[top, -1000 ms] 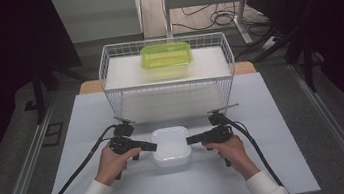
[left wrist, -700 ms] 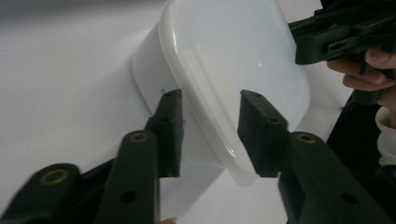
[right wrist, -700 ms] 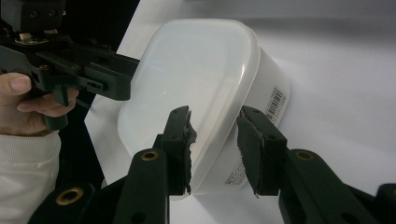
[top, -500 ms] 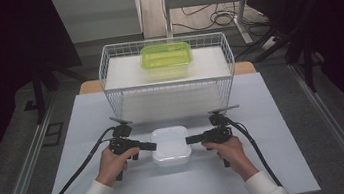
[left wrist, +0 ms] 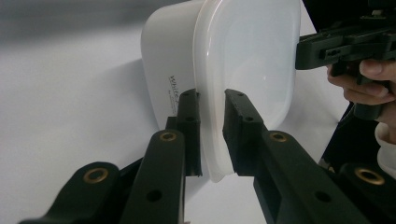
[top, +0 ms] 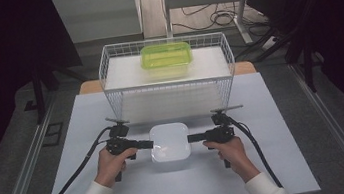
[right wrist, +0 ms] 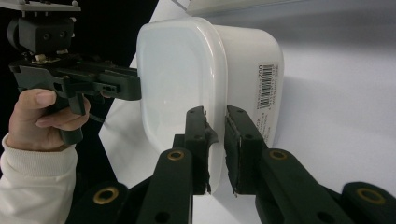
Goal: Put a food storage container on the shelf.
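Container (top: 170,146) of white plastic, rounded at the corners and capped with a milky lid, sits near the front middle of the table (top: 87,118), held between my two claws. My left gripper (left wrist: 211,135) pinches the lid's rim on one side, jaws narrowed onto it; my right gripper (right wrist: 215,144) clamps the opposite rim the same way, a barcode label (right wrist: 267,86) showing on the wall beside its jaw. I cannot see what the tub holds: the lid is cloudy.

Behind it stands a white wire basket (top: 106,75) with a mesh of thin rods, raised on the far half of the table. A lime-green translucent box (top: 166,60) with a ribbed lid rests on the basket's pale floor, toward the back; its contents I cannot make out.

The tabletop is a smooth, matte, pale grey-white sheet. Around it the room is dark, with grey flooring, metal rails (top: 23,169) along both sides and loose cables (top: 210,19) beyond.
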`<state>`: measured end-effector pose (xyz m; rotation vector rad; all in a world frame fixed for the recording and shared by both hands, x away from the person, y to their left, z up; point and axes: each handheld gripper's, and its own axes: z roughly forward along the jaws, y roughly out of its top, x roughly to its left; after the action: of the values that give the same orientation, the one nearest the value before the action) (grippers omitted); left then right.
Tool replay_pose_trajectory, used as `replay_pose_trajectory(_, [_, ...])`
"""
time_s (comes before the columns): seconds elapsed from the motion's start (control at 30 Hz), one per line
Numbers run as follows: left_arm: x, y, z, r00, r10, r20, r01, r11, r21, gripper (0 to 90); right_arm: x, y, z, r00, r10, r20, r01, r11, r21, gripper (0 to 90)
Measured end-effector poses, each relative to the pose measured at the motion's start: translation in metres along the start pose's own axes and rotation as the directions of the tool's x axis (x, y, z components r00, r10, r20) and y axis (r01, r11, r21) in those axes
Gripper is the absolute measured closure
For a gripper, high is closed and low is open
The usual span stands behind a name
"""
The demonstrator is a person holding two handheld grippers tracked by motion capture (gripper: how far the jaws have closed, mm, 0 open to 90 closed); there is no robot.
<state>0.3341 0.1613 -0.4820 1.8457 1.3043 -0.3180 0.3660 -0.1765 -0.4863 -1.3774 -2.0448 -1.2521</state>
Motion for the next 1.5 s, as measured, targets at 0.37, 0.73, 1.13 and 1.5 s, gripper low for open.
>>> replay_pose_trajectory(0.37, [-0.007, 0.001, -0.016, 0.9982, 0.021, 0.055, -0.018, 0.9979, -0.062, 79.7, 0.009, 0.002, -0.005, 0.9971, -0.074, 0.018, 0.075, 0.997, -0.018, 78.4])
replay_pose_trajectory(0.73, [-0.018, 0.003, -0.034, 0.9958, 0.072, 0.057, -0.065, 0.9906, -0.12, 80.0, 0.031, 0.006, -0.014, 0.9857, -0.165, 0.031, 0.167, 0.985, -0.041, 78.2])
replay_pose_trajectory(1.13, [-0.034, 0.005, -0.043, 0.9905, 0.135, 0.027, -0.13, 0.9802, -0.15, 80.3, 0.04, 0.008, -0.021, 0.9793, -0.198, 0.043, 0.201, 0.977, -0.066, 77.6])
replay_pose_trajectory(1.5, [-0.053, 0.008, -0.062, 0.98, 0.199, 0.014, -0.192, 0.9607, -0.201, 80.6, 0.059, 0.012, -0.035, 0.9626, -0.267, 0.044, 0.271, 0.955, -0.119, 77.6])
